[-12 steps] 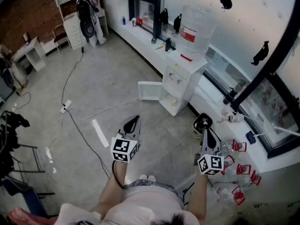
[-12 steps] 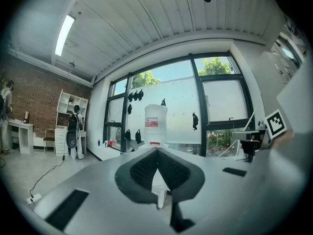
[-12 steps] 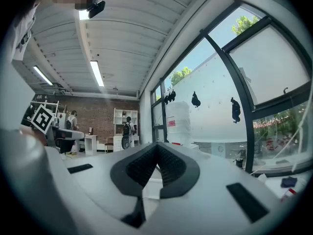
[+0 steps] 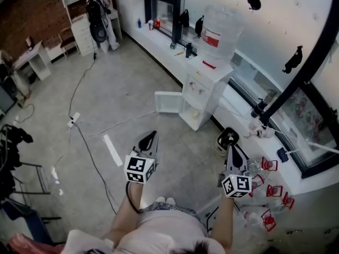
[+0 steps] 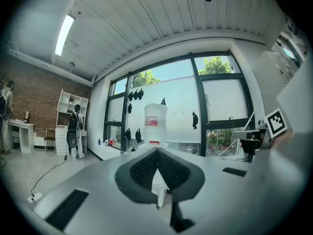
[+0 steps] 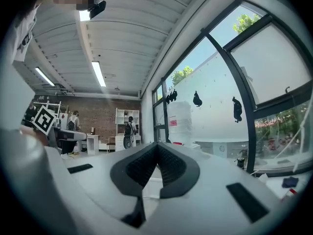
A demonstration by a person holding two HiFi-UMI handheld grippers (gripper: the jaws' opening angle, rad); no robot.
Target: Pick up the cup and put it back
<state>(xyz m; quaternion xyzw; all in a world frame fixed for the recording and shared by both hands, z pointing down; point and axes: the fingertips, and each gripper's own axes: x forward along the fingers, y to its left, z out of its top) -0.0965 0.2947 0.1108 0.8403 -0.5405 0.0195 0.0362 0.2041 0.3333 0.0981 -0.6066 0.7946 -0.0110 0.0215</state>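
A white water dispenser [image 4: 204, 89] with a big clear bottle [image 4: 221, 32] on top stands against the window ledge. Its lower cabinet door [image 4: 169, 102] hangs open. Inside sits a small pale thing [image 4: 196, 112], too small to tell whether it is the cup. My left gripper [image 4: 153, 134] and right gripper [image 4: 231, 146] are held level over the floor, well short of the dispenser. In the left gripper view the left gripper [image 5: 157, 152] is shut on nothing, with the bottle [image 5: 155, 122] straight beyond it. The right gripper [image 6: 157, 149] is likewise shut and empty.
A black round device [image 4: 228, 138] sits on the floor by the right gripper. Red-and-clear items [image 4: 273, 190] and bottles lie at the right. Cables [image 4: 95, 157] and a power strip [image 4: 74, 120] cross the floor. A person with a backpack [image 4: 98, 16] stands at far shelves.
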